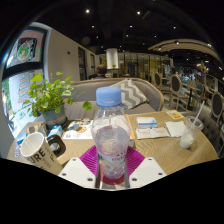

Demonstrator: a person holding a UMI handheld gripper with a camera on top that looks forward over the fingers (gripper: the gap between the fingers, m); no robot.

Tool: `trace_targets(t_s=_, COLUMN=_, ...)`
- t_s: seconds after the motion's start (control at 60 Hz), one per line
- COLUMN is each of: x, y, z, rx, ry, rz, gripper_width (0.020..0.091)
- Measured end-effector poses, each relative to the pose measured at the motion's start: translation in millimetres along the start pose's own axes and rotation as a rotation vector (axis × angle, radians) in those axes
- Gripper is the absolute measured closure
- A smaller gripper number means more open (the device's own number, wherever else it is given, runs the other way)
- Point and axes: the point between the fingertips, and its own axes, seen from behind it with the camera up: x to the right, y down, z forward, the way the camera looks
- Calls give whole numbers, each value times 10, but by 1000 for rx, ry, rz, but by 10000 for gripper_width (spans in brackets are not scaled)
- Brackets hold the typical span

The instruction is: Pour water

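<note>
Claw clamped on clear ribbed plastic bottle, round blue cap.

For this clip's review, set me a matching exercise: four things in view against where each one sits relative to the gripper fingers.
Things:
1. clear plastic water bottle with pale blue cap
2. white mug with dark lettering
3. green leafy potted plant
4. small white cup

Places:
A. far right of the wooden table, beyond the fingers
B. between the gripper fingers, against the purple pads
C. left of the fingers, near the table edge
D. behind the mug, at the table's left

Pairs: 1-B, 2-C, 3-D, 4-A
</note>
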Motion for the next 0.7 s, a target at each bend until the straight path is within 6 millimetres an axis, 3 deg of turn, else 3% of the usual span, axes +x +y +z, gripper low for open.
trace_targets(t_s=0.083, x=-8, y=-3, z=-6, rx=7, ry=8, rz=-7, gripper_width=733)
trace_targets(t_s=0.2, x=2, y=7, z=13, rx=-17, ry=16, rz=19, gripper_width=593)
trace_targets(t_s=0.267, x=12, y=89, z=-2, rx=-68, ry=19, rz=31, gripper_width=466)
trace_targets(t_s=0.35, x=34, y=160, z=-97, rx=-113, ry=24, rz=38, gripper_width=234)
trace_targets(t_s=0.55, x=42, y=90, z=-692, rx=-155, ry=57, rz=-1, gripper_width=249)
trace_targets(t_s=0.7, x=-128, y=-36, z=-1419, rx=-170, ry=65, rz=-39, gripper_width=249)
